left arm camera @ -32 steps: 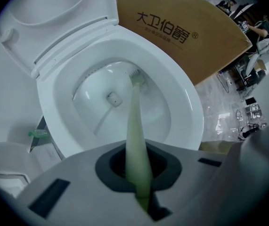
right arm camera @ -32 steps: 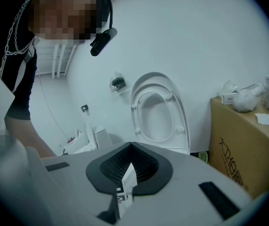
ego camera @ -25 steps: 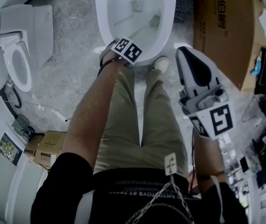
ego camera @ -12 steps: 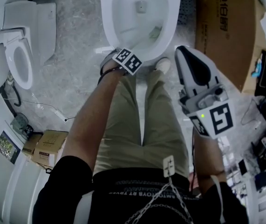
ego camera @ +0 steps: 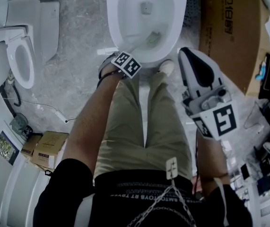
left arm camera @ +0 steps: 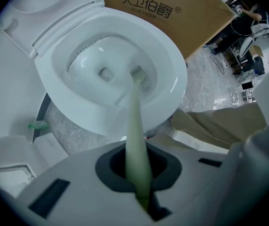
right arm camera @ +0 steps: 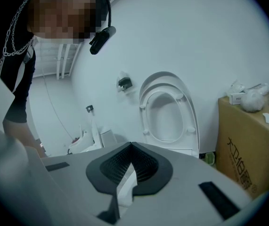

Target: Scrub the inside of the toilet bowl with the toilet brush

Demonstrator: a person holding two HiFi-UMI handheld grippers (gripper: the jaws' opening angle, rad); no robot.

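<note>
Grey marbled floor [ego camera: 73,65] surrounds the toilet bowl [ego camera: 113,27]. The right gripper [right arm camera: 129,166] hangs idle, jaws together. The left gripper [left arm camera: 141,173] has its jaws clamped on the toilet brush [left arm camera: 135,121] — bristles against the bowl's inner wall, so scrubbing looks under way. The next move calls for sweeping round that wall.

Only print I can really read is on the cardboard box [left arm camera: 172,18]: 大卫伯爵 with an ® after it, nice and clear in my left gripper view. The same characters show on it, partly cut off, in the head and right gripper views. The lettering on the black shirt [ego camera: 144,195] is too blurry to read.
</note>
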